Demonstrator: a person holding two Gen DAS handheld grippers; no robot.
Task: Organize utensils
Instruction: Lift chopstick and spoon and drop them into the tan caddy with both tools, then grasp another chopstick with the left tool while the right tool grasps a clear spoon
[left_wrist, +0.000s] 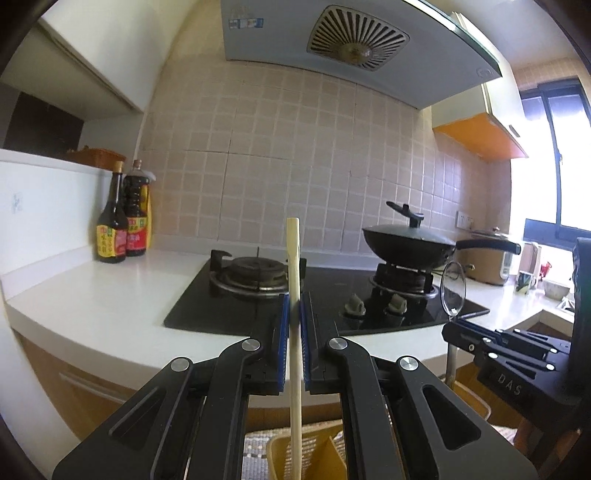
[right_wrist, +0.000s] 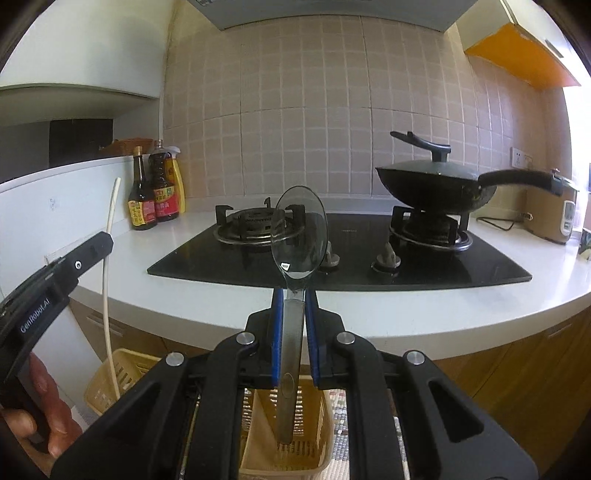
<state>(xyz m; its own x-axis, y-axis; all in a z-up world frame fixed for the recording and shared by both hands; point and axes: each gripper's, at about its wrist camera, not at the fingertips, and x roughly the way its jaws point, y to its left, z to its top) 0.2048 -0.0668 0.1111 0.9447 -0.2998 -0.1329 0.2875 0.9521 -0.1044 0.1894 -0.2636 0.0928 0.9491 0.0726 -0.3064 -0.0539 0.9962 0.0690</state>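
Observation:
My left gripper (left_wrist: 294, 314) is shut on a pale wooden chopstick (left_wrist: 293, 266) held upright, its lower end over a yellow slotted utensil basket (left_wrist: 280, 454). My right gripper (right_wrist: 294, 295) is shut on the handle of a metal spoon (right_wrist: 298, 236), bowl up, handle end hanging inside a yellow utensil basket (right_wrist: 317, 417). The right gripper with the spoon (left_wrist: 452, 291) shows at the right of the left wrist view. The left gripper and chopstick (right_wrist: 109, 266) show at the left of the right wrist view, above a second yellow basket (right_wrist: 110, 380).
A black gas hob (right_wrist: 340, 251) sits in the white countertop (right_wrist: 207, 295) ahead, with a lidded black wok (right_wrist: 436, 188) on its right burner. Sauce bottles (right_wrist: 155, 192) stand at back left. A rice cooker (right_wrist: 565, 218) stands far right. Wooden cabinets lie below the counter.

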